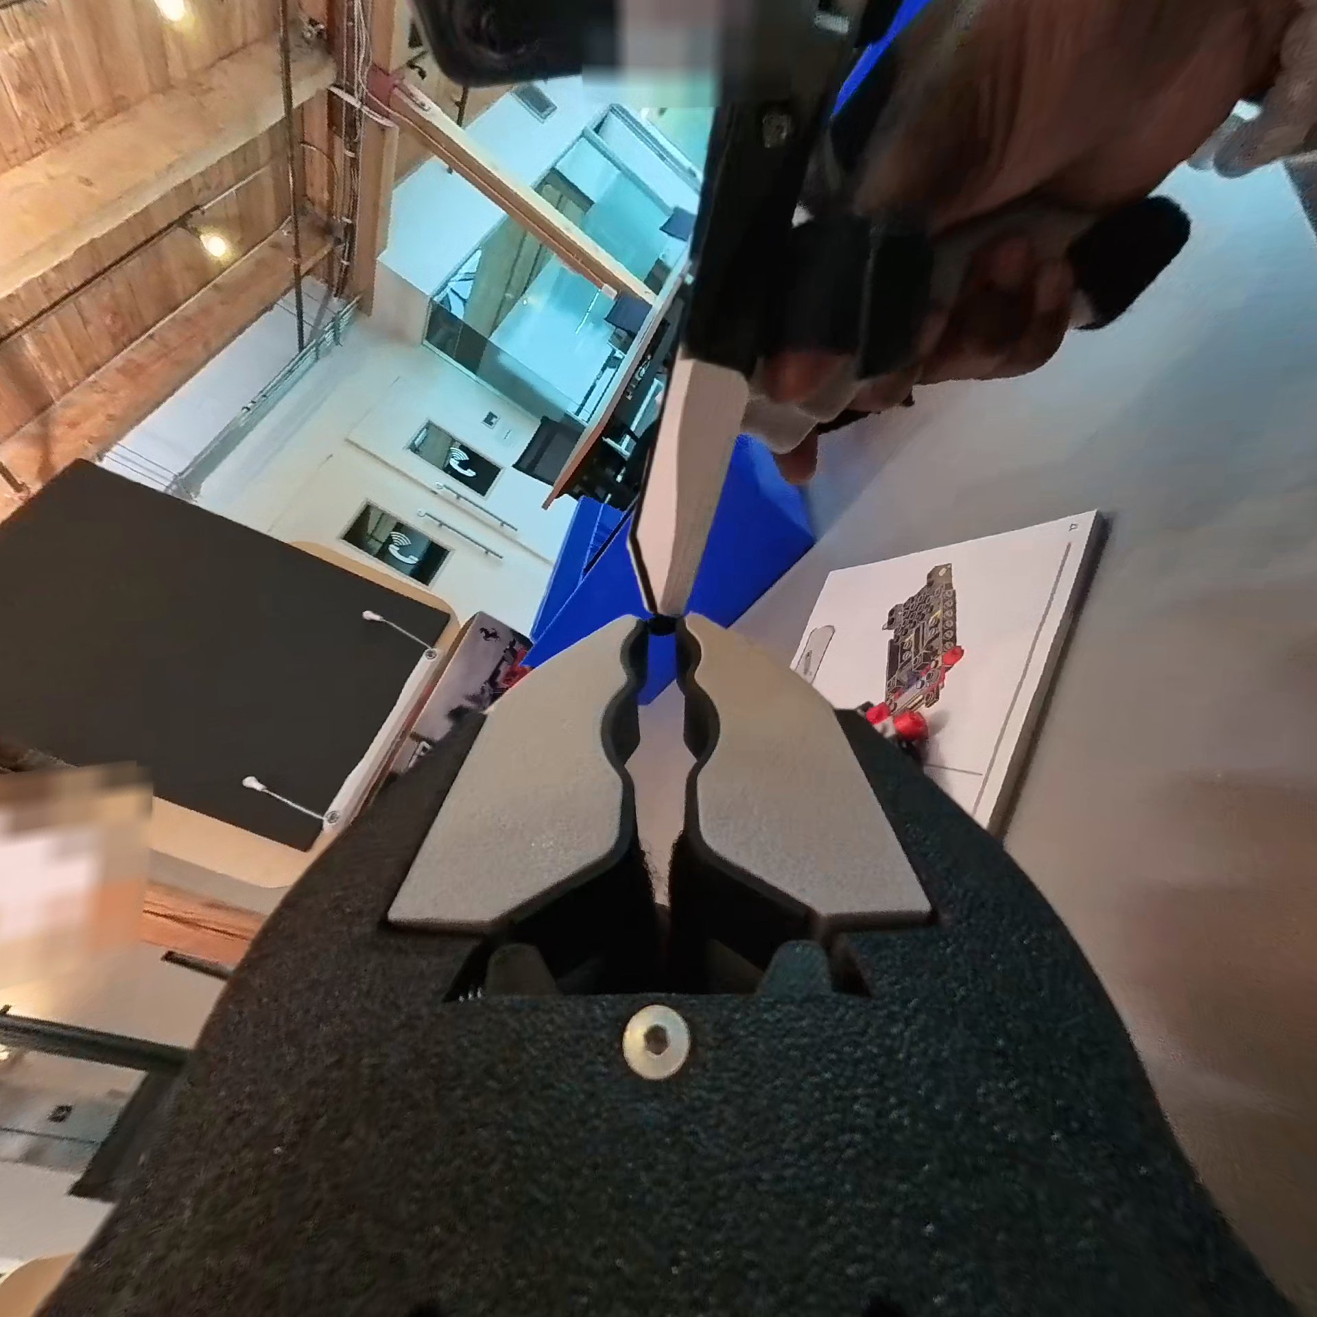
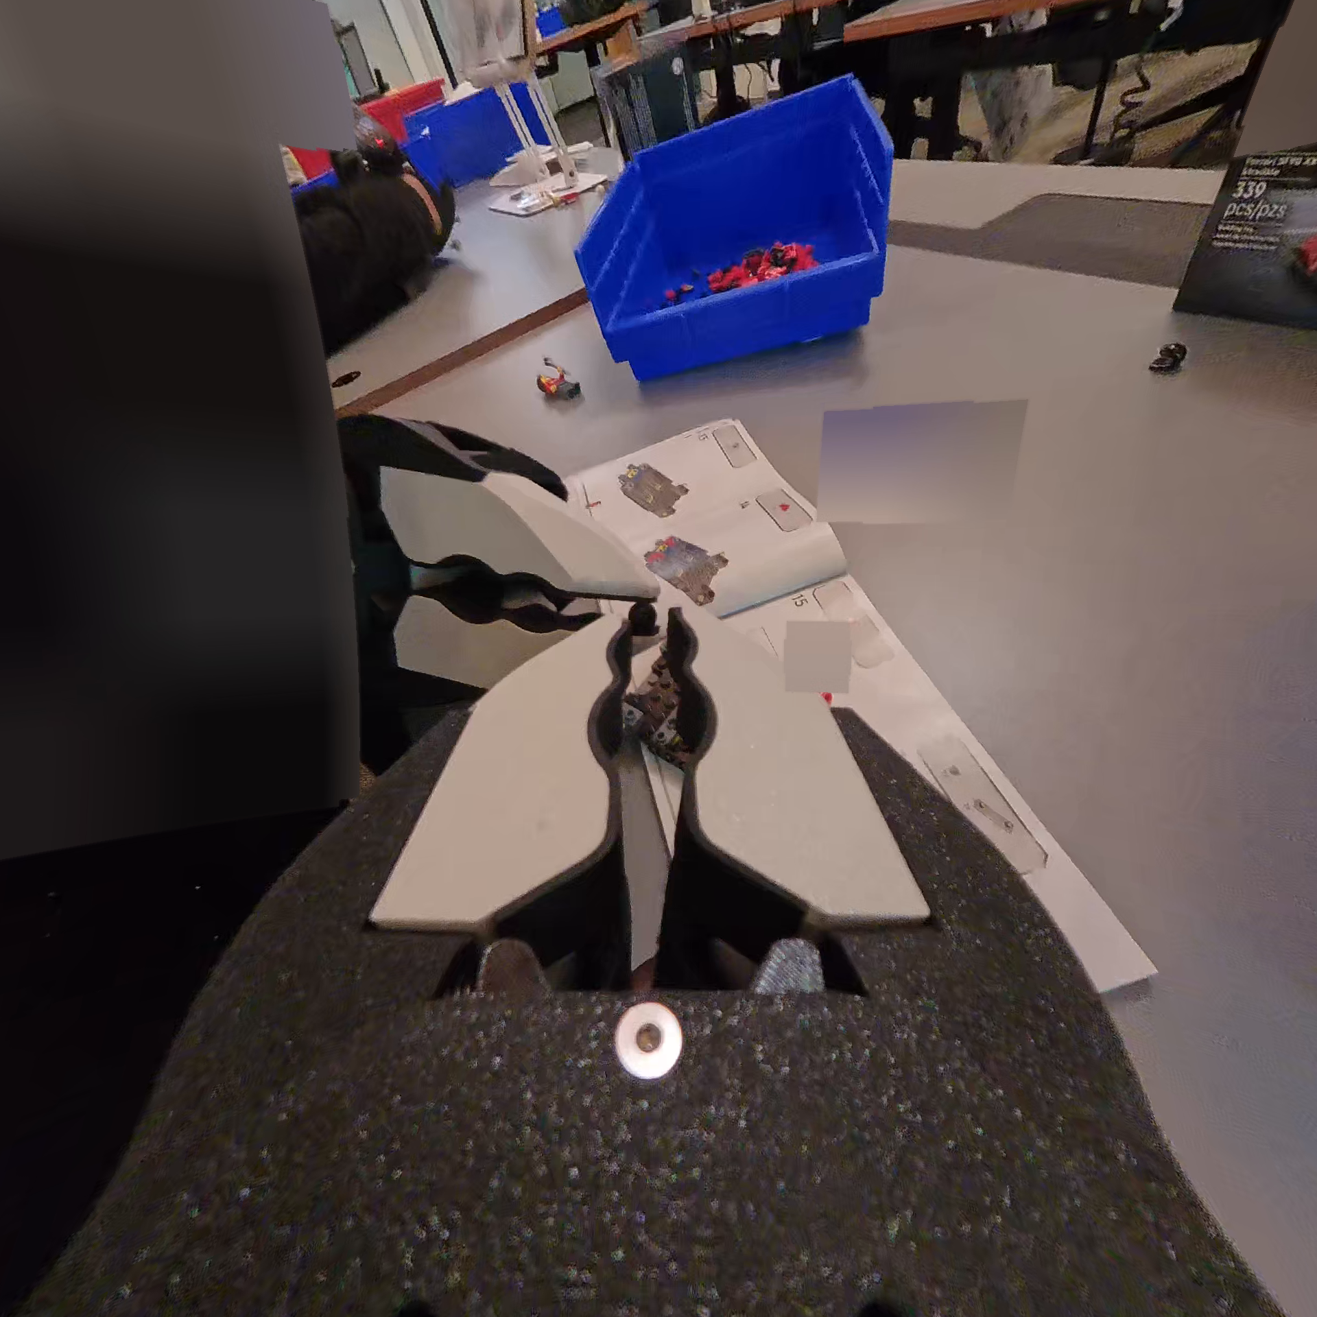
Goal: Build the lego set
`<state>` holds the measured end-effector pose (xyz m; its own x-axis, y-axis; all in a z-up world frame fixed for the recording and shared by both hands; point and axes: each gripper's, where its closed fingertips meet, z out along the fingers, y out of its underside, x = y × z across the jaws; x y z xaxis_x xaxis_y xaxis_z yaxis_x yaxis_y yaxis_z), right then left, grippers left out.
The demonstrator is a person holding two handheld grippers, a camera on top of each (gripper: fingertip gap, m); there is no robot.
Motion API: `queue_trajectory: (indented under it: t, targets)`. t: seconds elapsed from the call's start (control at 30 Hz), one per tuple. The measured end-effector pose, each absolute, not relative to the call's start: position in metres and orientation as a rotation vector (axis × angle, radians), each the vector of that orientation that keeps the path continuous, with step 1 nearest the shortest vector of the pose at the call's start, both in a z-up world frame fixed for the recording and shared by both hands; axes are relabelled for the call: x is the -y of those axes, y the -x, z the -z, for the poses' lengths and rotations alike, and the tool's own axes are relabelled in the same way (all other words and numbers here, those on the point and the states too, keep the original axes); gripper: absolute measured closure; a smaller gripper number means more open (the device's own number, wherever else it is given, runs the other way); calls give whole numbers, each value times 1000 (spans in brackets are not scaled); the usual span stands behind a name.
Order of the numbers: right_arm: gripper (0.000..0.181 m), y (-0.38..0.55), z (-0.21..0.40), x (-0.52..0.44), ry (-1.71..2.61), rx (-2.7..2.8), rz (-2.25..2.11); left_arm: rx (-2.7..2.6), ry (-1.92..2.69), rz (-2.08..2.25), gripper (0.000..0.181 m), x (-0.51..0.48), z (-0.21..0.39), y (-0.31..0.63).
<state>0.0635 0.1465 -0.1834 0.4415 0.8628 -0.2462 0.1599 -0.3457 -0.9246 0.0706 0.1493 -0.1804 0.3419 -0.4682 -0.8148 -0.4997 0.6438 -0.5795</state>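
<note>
A small black Lego piece (image 1: pixel 659 626) sits between the fingertips of my left gripper (image 1: pixel 659 621), which is shut on it. My right gripper (image 1: pixel 659 606) comes down from above, held by a hand (image 1: pixel 1033 178), and its tips meet the same piece. In the right wrist view the piece (image 2: pixel 645 618) lies between the tips of my right gripper (image 2: pixel 652 621), and the left gripper (image 2: pixel 645 595) reaches in from the left. Both hover over the open instruction booklet (image 2: pixel 748 541). The dark part-built chassis (image 2: pixel 659 702) lies on it under the right fingers; it also shows in the left wrist view (image 1: pixel 919 641).
A blue bin (image 2: pixel 741 328) with several red and black loose bricks (image 2: pixel 762 260) stands behind the booklet on the grey table. A small red and black part (image 2: pixel 559 385) lies left of the bin, a black part (image 2: pixel 1169 356) lies far right by the set's box (image 2: pixel 1261 249). My two grippers' fingertips are within a few centimetres of each other.
</note>
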Motion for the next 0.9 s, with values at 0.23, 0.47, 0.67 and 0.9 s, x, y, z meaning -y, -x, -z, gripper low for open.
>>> queue_trajectory:
  t: [0.23, 0.47, 0.67, 0.9]
  targets:
    - [175, -62, 189, -145, 1808, 890, -954, -1320, 893, -134, 175, -148, 186, -72]
    - [176, -69, 190, -147, 1805, 936, -910, -1320, 969, -70, 163, -152, 191, -73]
    - [176, -102, 233, -151, 1986, 1113, -809, -1547, 1463, 382, 139, -153, 251, -59]
    - [176, -93, 264, -157, 2086, 1233, -779, -1514, 1743, 445, 130, -159, 279, -51]
